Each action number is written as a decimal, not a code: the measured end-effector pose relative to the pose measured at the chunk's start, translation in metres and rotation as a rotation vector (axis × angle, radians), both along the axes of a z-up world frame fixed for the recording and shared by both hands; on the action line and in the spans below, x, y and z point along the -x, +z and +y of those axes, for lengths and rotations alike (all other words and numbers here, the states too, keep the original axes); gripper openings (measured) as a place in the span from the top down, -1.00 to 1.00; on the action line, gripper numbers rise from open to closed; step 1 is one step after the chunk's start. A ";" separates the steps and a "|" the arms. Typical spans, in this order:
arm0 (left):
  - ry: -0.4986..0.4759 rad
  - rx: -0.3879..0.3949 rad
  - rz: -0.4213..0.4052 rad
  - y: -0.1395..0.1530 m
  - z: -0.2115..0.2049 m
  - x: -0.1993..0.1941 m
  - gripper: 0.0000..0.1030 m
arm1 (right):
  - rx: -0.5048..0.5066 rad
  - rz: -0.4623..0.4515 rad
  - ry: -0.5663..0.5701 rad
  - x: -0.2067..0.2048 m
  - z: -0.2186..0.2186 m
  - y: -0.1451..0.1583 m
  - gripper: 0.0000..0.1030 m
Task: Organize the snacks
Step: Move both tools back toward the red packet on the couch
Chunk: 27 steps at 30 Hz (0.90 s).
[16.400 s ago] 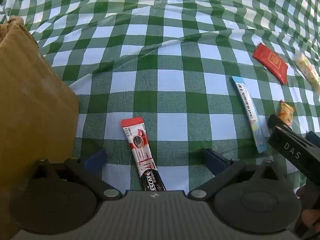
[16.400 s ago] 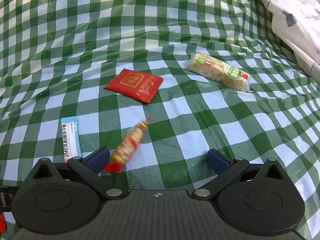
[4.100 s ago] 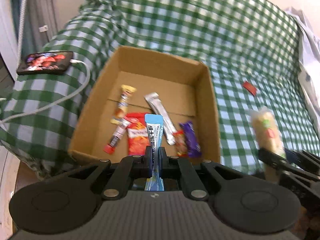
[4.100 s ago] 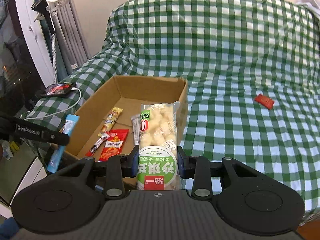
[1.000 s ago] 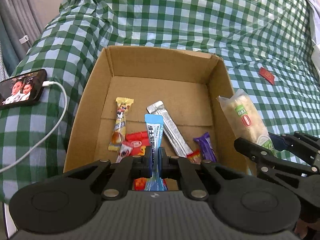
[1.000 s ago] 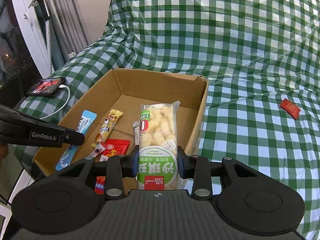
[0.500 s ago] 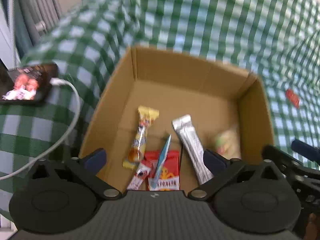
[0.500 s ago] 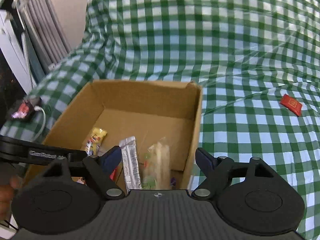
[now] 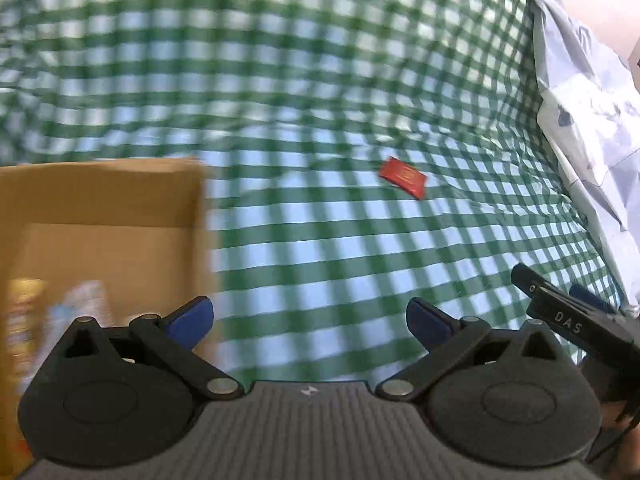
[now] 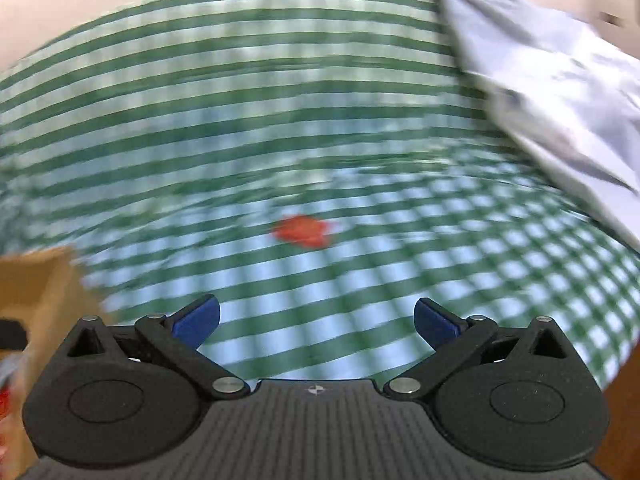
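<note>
A red snack packet (image 9: 402,176) lies alone on the green checked cloth (image 9: 320,240), ahead and to the right of the cardboard box (image 9: 100,200). It also shows, blurred, in the right wrist view (image 10: 304,231). My left gripper (image 9: 308,322) is open and empty, above the cloth just right of the box's right wall. My right gripper (image 10: 316,322) is open and empty, facing the red packet; it shows at the right edge of the left wrist view (image 9: 568,320). Blurred snacks lie inside the box (image 9: 60,312).
A white printed sheet (image 9: 592,120) is bunched up along the right side of the cloth; it also shows in the right wrist view (image 10: 560,80). The box corner (image 10: 36,280) is at the left of the right wrist view. Both views are motion-blurred.
Both grippers opened and dropped the blue stick and the rice-cracker pack into the box, then swung right, away from the box toward the red packet.
</note>
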<state>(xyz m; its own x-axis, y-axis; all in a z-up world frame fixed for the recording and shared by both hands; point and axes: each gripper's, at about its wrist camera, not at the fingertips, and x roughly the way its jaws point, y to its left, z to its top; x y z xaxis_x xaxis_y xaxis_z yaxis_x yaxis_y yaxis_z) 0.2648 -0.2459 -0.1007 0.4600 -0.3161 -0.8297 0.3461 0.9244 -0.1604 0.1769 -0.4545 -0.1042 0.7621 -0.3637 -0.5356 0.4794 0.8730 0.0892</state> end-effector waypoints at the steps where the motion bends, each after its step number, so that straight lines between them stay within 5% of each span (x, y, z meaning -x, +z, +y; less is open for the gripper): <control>1: 0.001 -0.004 0.003 -0.014 -0.017 -0.008 -0.99 | -0.004 0.005 -0.046 -0.005 -0.020 -0.011 -0.99; 7: 0.023 -0.127 -0.125 -0.096 -0.088 -0.048 -0.99 | -0.071 0.035 -0.164 -0.050 -0.091 -0.087 -0.99; 13: 0.087 -0.158 -0.079 -0.160 -0.110 -0.092 -0.99 | 0.091 0.011 -0.074 -0.095 -0.115 -0.128 -0.99; 18: 0.113 -0.143 -0.255 -0.181 -0.123 -0.111 -1.00 | -0.009 0.025 -0.123 -0.126 -0.148 -0.159 -0.99; 22: 0.105 -0.085 -0.368 -0.195 -0.115 -0.109 -1.00 | 0.057 0.028 -0.118 -0.134 -0.135 -0.160 -0.99; 27: 0.105 -0.094 -0.379 -0.197 -0.114 -0.107 -1.00 | 0.017 0.012 -0.115 -0.130 -0.142 -0.162 -0.99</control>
